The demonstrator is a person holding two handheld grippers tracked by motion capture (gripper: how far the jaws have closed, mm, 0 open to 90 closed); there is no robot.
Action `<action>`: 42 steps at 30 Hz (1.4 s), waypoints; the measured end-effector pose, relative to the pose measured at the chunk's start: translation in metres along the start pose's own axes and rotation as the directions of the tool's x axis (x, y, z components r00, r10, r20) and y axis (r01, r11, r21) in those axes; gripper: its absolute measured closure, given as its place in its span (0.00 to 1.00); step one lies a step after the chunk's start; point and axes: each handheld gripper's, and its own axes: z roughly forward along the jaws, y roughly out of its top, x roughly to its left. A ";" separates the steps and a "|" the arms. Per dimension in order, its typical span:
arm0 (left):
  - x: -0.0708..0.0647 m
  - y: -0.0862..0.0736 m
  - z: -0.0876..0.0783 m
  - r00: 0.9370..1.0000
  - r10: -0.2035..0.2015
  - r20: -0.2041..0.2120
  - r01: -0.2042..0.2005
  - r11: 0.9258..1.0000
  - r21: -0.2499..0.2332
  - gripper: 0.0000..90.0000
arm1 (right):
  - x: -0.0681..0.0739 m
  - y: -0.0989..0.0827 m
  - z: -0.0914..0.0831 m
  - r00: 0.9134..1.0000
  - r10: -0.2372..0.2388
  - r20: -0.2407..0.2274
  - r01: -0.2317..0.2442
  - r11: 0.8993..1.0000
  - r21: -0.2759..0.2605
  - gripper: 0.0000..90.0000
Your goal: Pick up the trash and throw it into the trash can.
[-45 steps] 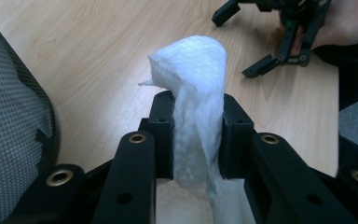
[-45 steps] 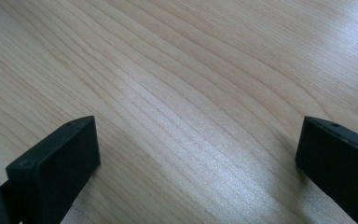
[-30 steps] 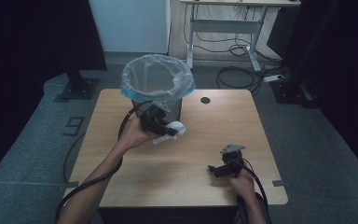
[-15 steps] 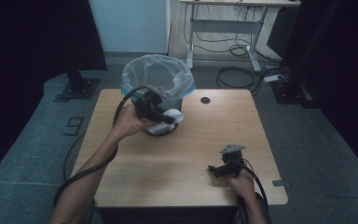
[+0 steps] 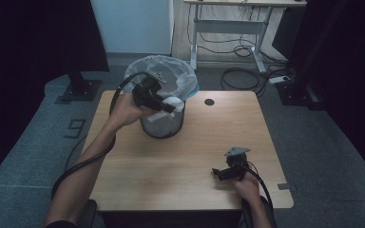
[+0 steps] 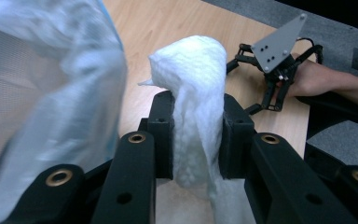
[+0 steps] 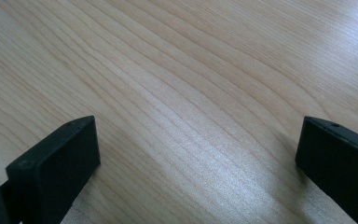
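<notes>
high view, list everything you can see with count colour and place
tissue: 1, white, clamped in the left gripper beside the bin's rim
bin: 1, dark mesh with a clear liner, far left part of the table
table: 1, light wood, centre
desk: 1, pale frame, behind, cables under it
left gripper: 1, black, shut on the tissue
right gripper: 1, black, open, low over the table near the right front

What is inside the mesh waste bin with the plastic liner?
The round mesh waste bin shows a pale blue plastic liner over its rim. The left gripper, holding crumpled white tissue, covers part of the opening; any contents are hidden.
</notes>
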 end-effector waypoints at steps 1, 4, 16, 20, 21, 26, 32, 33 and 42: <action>0.001 0.002 -0.002 1.000 0.001 -0.005 -0.001 1.000 -0.001 0.78 | 0.000 0.000 0.000 1.000 0.000 0.000 0.000 1.000 0.000 0.00; 0.003 0.008 -0.010 1.000 -0.001 -0.023 0.001 1.000 0.004 0.78 | 0.000 0.000 0.000 1.000 0.000 0.000 0.000 1.000 0.000 0.00; 0.021 0.026 -0.035 0.995 -0.027 -0.095 0.027 1.000 0.003 0.79 | 0.000 0.000 0.000 1.000 0.000 0.000 0.000 1.000 0.000 0.00; 0.028 0.030 -0.041 0.992 -0.040 -0.115 0.041 0.999 -0.001 0.79 | 0.000 0.000 0.000 1.000 0.001 0.000 -0.001 1.000 0.000 0.00; 0.030 0.030 -0.042 0.992 -0.044 -0.121 0.044 0.999 -0.003 0.79 | 0.000 0.000 0.000 1.000 0.001 0.000 -0.001 1.000 0.000 0.00; 0.041 0.033 -0.046 0.987 -0.065 -0.145 0.064 0.998 -0.011 0.79 | 0.000 0.000 0.000 1.000 0.000 0.000 0.000 1.000 0.000 0.00; 0.054 0.036 -0.048 0.979 -0.084 -0.183 0.084 0.996 -0.009 0.79 | 0.000 0.000 0.000 1.000 0.000 0.000 0.000 1.000 0.000 0.00; 0.056 0.036 -0.048 0.978 -0.089 -0.188 0.088 0.996 -0.012 0.79 | 0.000 0.000 0.000 1.000 0.000 0.000 0.000 1.000 0.000 0.00; 0.074 0.039 -0.041 0.956 -0.127 -0.264 0.124 0.992 -0.029 0.79 | 0.000 0.000 0.000 1.000 0.000 0.000 0.000 1.000 0.000 0.00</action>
